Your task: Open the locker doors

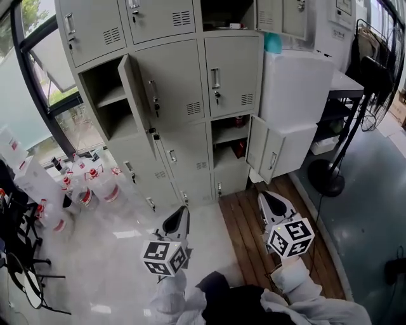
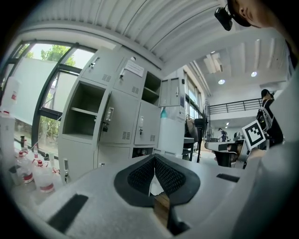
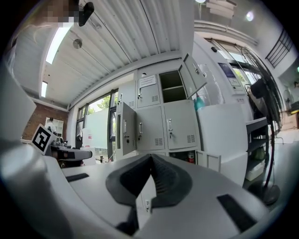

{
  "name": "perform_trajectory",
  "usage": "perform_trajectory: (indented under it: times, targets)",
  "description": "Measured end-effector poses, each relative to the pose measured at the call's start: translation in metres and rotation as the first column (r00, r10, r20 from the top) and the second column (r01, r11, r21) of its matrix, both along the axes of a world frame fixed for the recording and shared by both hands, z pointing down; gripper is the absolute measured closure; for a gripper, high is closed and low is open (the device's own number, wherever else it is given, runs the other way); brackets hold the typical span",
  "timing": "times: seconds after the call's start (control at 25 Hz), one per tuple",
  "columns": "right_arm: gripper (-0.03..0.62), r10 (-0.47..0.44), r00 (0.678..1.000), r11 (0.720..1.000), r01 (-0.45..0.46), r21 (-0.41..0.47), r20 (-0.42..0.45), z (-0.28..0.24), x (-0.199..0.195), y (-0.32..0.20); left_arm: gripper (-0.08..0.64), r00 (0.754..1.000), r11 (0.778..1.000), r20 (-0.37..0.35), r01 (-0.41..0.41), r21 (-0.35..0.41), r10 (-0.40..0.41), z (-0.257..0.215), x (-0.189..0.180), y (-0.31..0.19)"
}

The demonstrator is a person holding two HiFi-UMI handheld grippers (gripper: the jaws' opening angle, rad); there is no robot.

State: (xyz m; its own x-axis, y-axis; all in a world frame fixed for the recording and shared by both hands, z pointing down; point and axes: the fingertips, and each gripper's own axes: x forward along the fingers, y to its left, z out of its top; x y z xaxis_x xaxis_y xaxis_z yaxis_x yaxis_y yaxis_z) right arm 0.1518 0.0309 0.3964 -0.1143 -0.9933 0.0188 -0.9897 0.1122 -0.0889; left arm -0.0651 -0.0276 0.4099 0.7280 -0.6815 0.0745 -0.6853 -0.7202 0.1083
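Note:
A bank of grey lockers (image 1: 184, 108) stands ahead. One middle-left door (image 1: 136, 95) hangs open on a shelved compartment (image 1: 104, 95). A low right door (image 1: 257, 146) is open too, and so is a top compartment (image 1: 225, 13). The door (image 1: 233, 76) between them is closed. My left gripper (image 1: 183, 212) is held level well short of the lockers, shut with nothing in it, its pads (image 2: 142, 172) meeting at the tip. My right gripper (image 1: 266, 197) is beside it over the wooden floor, also shut and empty, facing the closed door (image 3: 180, 126) and the open one (image 3: 126, 128).
Several water bottles (image 1: 82, 190) crowd the floor left of the lockers by the window. A white cabinet (image 1: 295, 89) adjoins the lockers on the right, with a standing fan (image 1: 374, 82) beyond it. A wooden floor patch (image 1: 247, 235) lies under the right gripper. Black chair legs (image 1: 19, 266) show at far left.

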Motion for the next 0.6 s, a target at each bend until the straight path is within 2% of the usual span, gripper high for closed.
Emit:
perform_trajectory:
  times: [0.32, 0.6]
  targets:
    - [0.592, -0.021, 0.999, 1.000, 0.021, -0.015, 0.025, 0.008, -0.005, 0.014, 0.551, 1.000, 1.000, 0.014, 0.020, -0.014, -0.020, 0.006, -0.006, 0.018]
    - [0.592, -0.021, 0.999, 1.000, 0.021, -0.012, 0.024, 0.009, -0.006, 0.020, 0.551, 1.000, 1.000, 0.021, 0.010, 0.007, -0.011, 0.004, -0.003, 0.025]
